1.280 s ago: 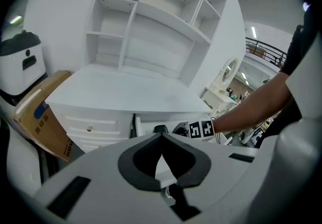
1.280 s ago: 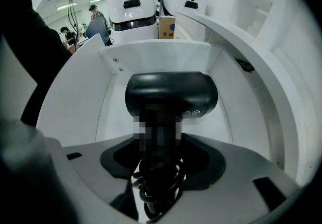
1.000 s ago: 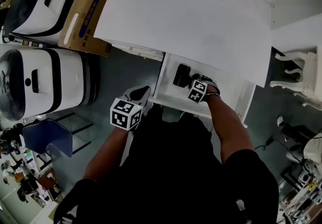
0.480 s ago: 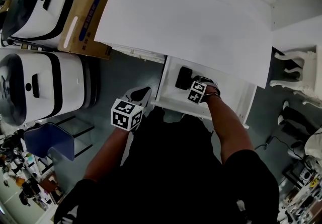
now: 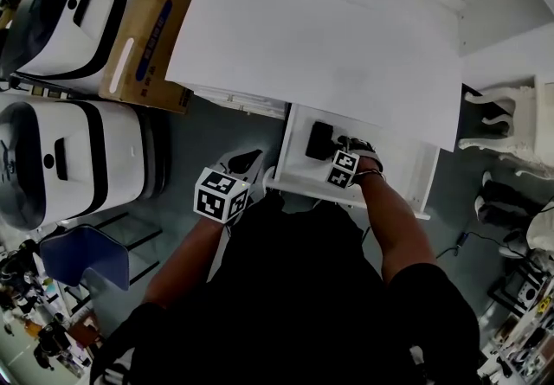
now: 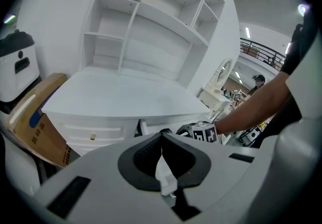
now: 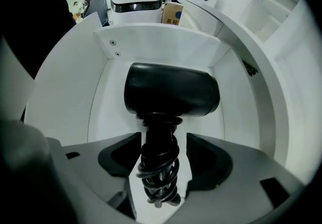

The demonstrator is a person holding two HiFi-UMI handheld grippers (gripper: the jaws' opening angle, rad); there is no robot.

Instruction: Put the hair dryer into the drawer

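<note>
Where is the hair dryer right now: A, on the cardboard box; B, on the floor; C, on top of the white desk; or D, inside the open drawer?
D: the black hair dryer sits inside the open white drawer, whose walls enclose it in the right gripper view.

Open white drawer (image 5: 299,171) beneath white desk top (image 5: 320,46), black hair dryer (image 5: 319,140) flat on its bottom.
</note>
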